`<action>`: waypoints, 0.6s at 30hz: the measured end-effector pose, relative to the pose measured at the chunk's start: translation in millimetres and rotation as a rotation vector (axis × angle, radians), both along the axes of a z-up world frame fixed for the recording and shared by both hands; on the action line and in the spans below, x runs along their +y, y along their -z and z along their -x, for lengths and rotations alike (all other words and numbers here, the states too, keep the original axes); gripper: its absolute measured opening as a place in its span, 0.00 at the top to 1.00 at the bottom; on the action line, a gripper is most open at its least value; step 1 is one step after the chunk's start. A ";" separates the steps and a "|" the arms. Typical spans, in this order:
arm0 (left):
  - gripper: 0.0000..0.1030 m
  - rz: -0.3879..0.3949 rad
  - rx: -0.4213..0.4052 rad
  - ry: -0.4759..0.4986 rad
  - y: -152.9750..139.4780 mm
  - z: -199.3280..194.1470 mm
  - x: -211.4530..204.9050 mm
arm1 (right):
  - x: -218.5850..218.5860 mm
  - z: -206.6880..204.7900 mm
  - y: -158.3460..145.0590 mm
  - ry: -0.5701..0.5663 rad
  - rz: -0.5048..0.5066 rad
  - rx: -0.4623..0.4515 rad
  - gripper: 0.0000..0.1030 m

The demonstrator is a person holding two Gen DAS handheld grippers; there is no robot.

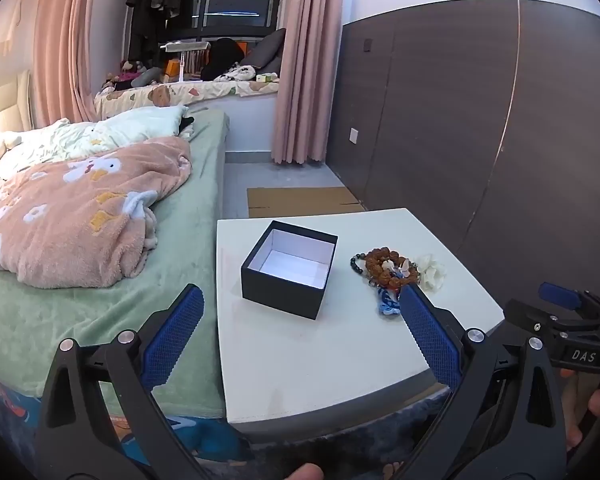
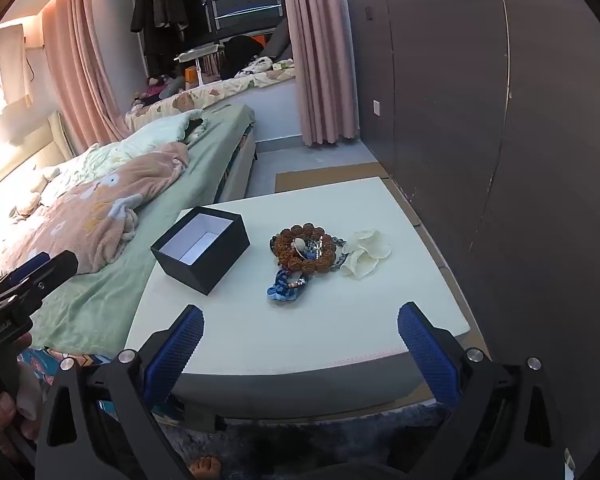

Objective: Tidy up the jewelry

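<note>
Both grippers hang over the near edge of the white table [image 2: 300, 332], holding nothing. The left gripper [image 1: 300, 320] is spread wide — so is the right gripper [image 2: 300, 332]. An open black box [image 1: 290, 268] sits toward the bed [image 1: 100, 280]. Just beside it lies the jewelry: a brown bead bracelet [image 2: 304, 248], a blue braided piece [image 2: 284, 286], perhaps a white fabric flower [image 2: 366, 254] — heaped together, touching.

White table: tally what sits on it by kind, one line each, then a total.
On the white table:
Black box, open, nothing visible inside: 1
Brown bead bracelet: 1
Dark bead bracelet: 1
Blue braided piece: 1
White flower piece: 1
Small bits inside the brown ring: too tangled to count
Total countable: 5
</note>
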State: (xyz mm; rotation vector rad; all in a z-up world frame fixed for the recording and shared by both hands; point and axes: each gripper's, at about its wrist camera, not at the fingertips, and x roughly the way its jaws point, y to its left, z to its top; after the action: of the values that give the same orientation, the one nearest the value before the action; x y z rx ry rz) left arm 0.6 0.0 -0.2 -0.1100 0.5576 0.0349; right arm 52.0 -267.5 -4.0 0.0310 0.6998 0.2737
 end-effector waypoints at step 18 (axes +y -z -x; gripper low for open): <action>0.05 0.015 -0.009 0.001 0.9 2.0 5.3 | 0.8 5.4 -4.7 0.017 0.038 -0.036 0.07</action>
State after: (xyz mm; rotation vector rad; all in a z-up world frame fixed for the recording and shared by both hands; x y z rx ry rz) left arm -1.4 5.2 -1.1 -0.1248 0.5490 0.0292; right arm 46.7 -266.6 0.7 -0.0037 0.6680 0.2442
